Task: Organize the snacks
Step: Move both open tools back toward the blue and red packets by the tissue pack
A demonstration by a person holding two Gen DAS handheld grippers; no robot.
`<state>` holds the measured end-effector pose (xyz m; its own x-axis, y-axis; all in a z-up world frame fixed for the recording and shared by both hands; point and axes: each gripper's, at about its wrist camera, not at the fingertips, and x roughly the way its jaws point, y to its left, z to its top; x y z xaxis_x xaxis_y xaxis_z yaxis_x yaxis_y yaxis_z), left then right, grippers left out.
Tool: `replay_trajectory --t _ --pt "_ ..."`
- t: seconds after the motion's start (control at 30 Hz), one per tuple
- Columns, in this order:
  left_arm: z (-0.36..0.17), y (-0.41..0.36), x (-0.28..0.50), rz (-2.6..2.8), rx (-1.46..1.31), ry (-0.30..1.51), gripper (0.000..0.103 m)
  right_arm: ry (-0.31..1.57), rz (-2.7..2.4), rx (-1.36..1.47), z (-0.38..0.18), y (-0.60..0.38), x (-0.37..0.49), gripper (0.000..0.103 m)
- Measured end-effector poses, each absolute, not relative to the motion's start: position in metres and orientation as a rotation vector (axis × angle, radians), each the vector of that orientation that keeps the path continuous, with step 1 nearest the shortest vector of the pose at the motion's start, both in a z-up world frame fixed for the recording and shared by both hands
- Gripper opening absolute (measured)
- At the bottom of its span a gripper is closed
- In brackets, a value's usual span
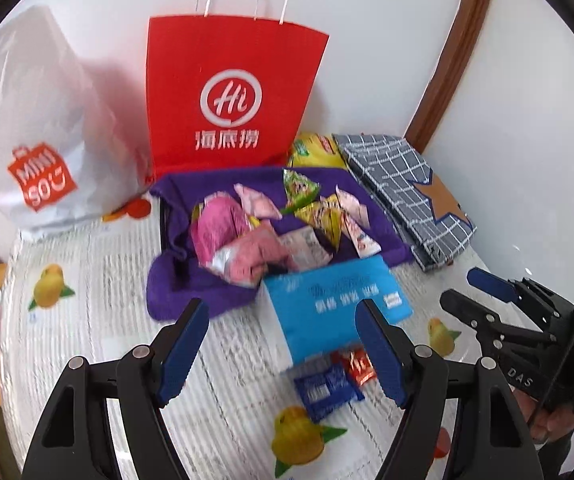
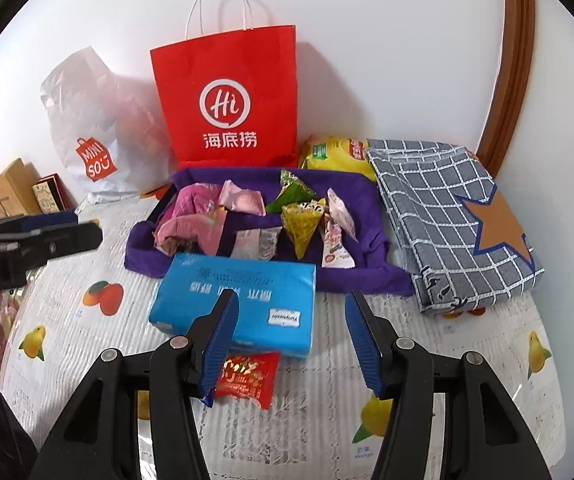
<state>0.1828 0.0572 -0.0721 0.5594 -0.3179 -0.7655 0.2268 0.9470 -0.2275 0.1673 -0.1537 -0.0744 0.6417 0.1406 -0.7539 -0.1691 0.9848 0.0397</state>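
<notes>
Both tools hang open and empty over the fruit-print desk: the left tool (image 1: 283,344) lower centre of its view, the right tool (image 2: 291,340) likewise. Between them a red snack packet (image 2: 247,378) lies beside the blue tissue pack (image 2: 233,300); light, crinkly, probably slippery, best pinched mid-body.

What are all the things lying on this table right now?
Paper bag: one, red, against the wall.
Plastic bag: one, white, left of it.
Purple cloth: one, mid-table, holding about ten pink, green and yellow snack packets.
Tissue pack: one, blue, in front of the cloth.
Red sachet: one, near edge.
Blue sachet: one, beside it.
Yellow bag: one, at the back.
Checked cloth: one, grey, right.
Left gripper: open.
Right gripper: open.
</notes>
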Motion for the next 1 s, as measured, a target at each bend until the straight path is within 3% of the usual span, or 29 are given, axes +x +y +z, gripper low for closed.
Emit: replay_trajectory --t 1.0 --pt "-0.123 0.093 0.156 -0.263 -0.211 1.029 0.075 0.975 0.187 -0.011 -0.126 -0.151 0.152 0.058"
